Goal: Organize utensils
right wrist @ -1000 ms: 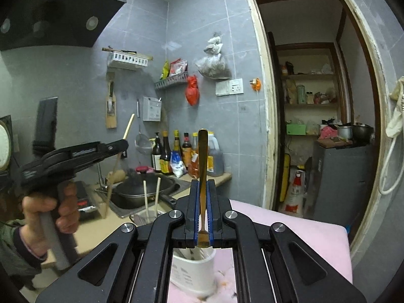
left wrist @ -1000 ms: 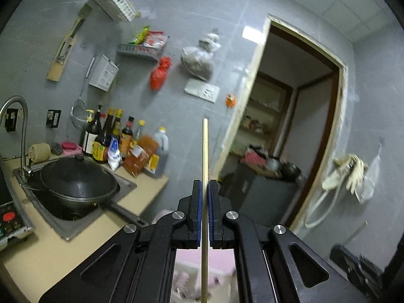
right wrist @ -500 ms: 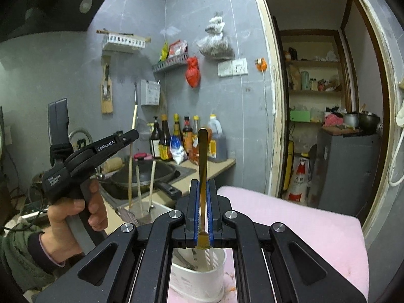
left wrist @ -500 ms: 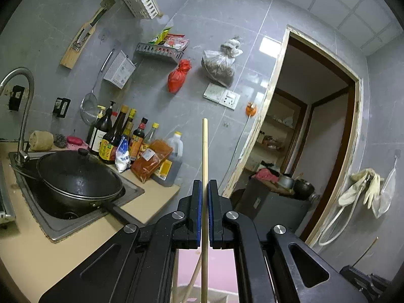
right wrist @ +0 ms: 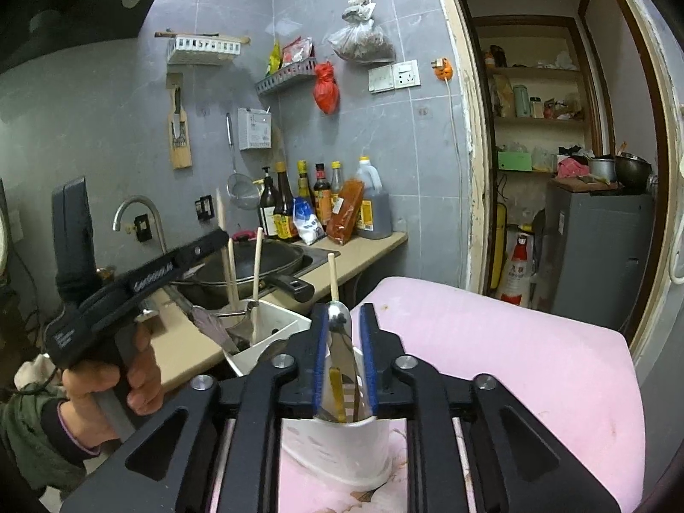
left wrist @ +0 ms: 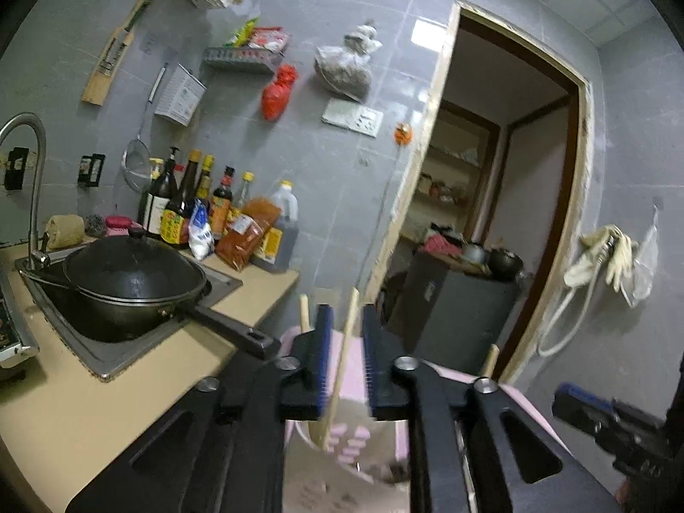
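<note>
Wooden chopstick (left wrist: pixel 342 359) leans loose between your left gripper's (left wrist: pixel 344 342) opening jaws (right gripper (right wrist: pixel 344 342) likewise opening, spoon (right wrist: pixel 340 333) unpinched).

wooden chopstick (left wrist: pixel 342 359) tilted, spoon (right wrist: pixel 340 342) in white cup (right wrist: pixel 342 449)

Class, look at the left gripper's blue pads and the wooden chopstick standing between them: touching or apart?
Apart. The left wrist view shows the left gripper opening, with gaps between the chopstick and both pads.
</note>
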